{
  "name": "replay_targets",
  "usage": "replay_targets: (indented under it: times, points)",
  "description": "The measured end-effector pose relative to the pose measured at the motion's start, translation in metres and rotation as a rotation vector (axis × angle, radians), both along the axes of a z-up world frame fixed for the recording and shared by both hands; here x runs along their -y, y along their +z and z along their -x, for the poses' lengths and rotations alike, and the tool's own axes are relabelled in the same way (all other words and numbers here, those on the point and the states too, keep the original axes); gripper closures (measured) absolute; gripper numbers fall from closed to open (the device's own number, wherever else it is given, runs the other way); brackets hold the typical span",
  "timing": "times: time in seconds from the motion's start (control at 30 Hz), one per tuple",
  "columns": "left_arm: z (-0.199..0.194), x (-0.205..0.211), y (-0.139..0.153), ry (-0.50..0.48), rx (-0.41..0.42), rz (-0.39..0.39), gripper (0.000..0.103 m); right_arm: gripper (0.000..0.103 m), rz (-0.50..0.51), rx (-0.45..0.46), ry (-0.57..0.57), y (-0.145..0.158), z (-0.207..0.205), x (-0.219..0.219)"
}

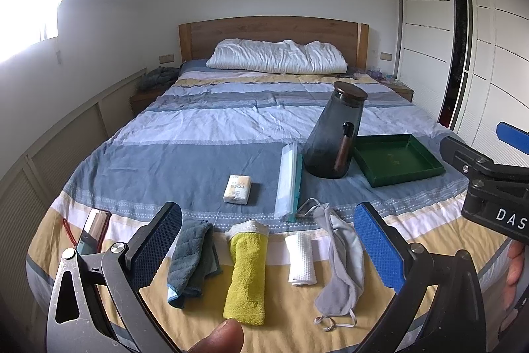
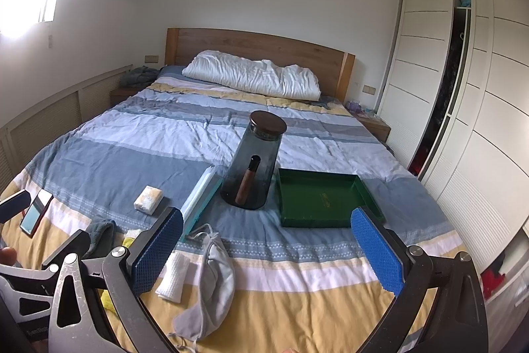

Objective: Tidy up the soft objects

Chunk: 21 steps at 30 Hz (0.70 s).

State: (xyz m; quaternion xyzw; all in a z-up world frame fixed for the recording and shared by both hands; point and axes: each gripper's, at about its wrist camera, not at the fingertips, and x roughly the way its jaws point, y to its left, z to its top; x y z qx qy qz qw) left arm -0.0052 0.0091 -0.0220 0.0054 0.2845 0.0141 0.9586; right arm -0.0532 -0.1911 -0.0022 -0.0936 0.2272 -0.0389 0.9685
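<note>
Both the left hand-held gripper (image 1: 267, 250) and the right hand-held gripper (image 2: 267, 250) hung spread and empty above the bed (image 1: 185, 134), where a yellow towel (image 1: 247, 273) and a grey mask (image 1: 340, 260) lay.

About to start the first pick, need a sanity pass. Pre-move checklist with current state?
1. Left gripper open and empty: ok.
2. Right gripper open and empty: ok.
3. Green tray has bare floor showing: ok.
4. Soft items reachable in the near row, namely grey towel, yellow towel, white cloth, grey eye mask: ok.
5. Dark glass jar stands right beside the tray, leaning on the soft bedding; may tip if bumped: not ok.
6. Whether the tray is the intended destination: cannot tell.
</note>
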Motion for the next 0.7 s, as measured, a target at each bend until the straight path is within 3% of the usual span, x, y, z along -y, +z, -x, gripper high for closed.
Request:
replay_targets:
  times: [0.7]
  points:
    - [-0.013, -0.016, -0.013, 0.019, -0.044, 0.005, 0.001, 0.000, -0.011, -0.039, 0.002, -0.012, -0.019, -0.008]
